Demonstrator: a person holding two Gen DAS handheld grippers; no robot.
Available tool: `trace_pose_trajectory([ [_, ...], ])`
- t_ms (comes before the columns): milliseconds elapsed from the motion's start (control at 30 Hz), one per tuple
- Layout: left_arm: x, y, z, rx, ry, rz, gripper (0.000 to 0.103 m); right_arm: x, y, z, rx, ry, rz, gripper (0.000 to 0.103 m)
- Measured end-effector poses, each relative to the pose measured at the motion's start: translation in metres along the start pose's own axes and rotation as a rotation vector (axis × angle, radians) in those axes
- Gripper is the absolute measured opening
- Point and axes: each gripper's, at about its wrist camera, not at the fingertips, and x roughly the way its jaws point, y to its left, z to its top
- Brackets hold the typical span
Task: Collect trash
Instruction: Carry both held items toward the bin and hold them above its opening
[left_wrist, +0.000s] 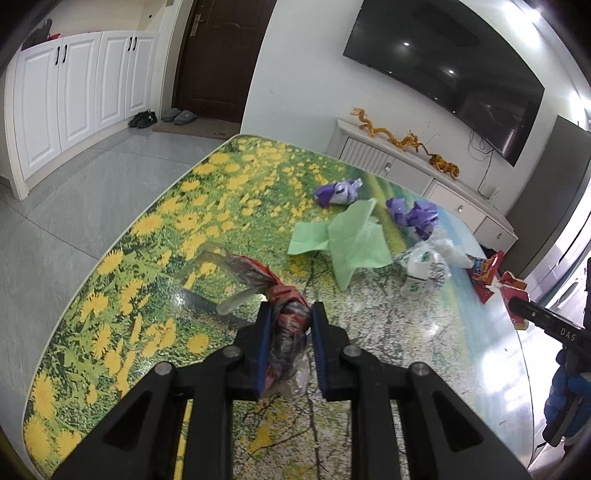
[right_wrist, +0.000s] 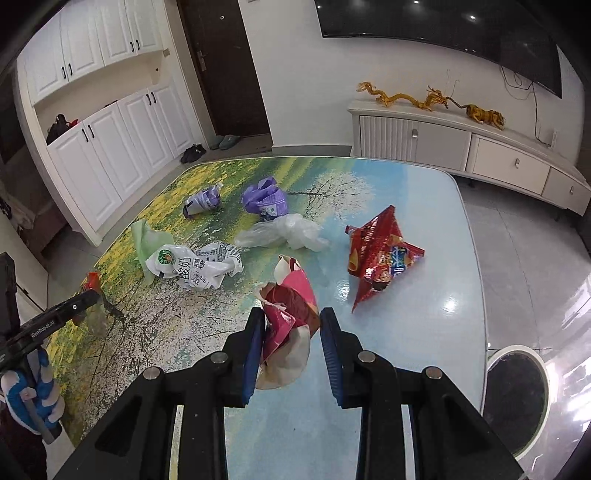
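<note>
My left gripper (left_wrist: 291, 314) is shut on a crumpled red and clear plastic wrapper (left_wrist: 286, 317) above the flower-print table (left_wrist: 155, 236). My right gripper (right_wrist: 291, 321) stands around a crumpled red and pink paper wrapper (right_wrist: 291, 314); the left pad touches it, the right pad stands slightly off. Loose trash lies on the table: a green bag (left_wrist: 347, 240), two purple wrappers (left_wrist: 338, 192) (left_wrist: 415, 216), a white printed bag (right_wrist: 195, 267), a clear plastic bag (right_wrist: 284, 232) and a red snack packet (right_wrist: 380, 258).
A round bin (right_wrist: 517, 391) stands on the floor at the table's right edge. A white TV cabinet (right_wrist: 461, 144) with dragon figures lines the far wall. White cupboards (left_wrist: 74, 92), a door and shoes are at the far left.
</note>
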Motion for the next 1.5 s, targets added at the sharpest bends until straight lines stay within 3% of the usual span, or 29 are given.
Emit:
trace_pose_trajectory([
  [367,-0.037,-0.053,0.032,0.104,-0.079,-0.045,0.019,-0.061,-0.058,-0.010,0.128,-0.128,-0.060,0.029],
  [667,-0.027,-0.137,0.050,0.239,-0.070,-0.124,0.019,-0.103,-0.139,-0.037,0.302,-0.203,-0.140,0.029],
  [933,-0.001,-0.256,0.048,0.429,-0.008,-0.255,0.019,-0.115,-0.216,-0.078,0.487,-0.213,-0.210,0.029],
  [1233,0.053,-0.419,0.003,0.680,0.124,-0.416,0.020,-0.103,-0.287,-0.125,0.655,-0.160,-0.284,0.029],
  [1500,0.107,-0.521,-0.033,0.725,0.265,-0.510,0.022,-0.086,-0.337,-0.150,0.745,-0.098,-0.328,0.031],
])
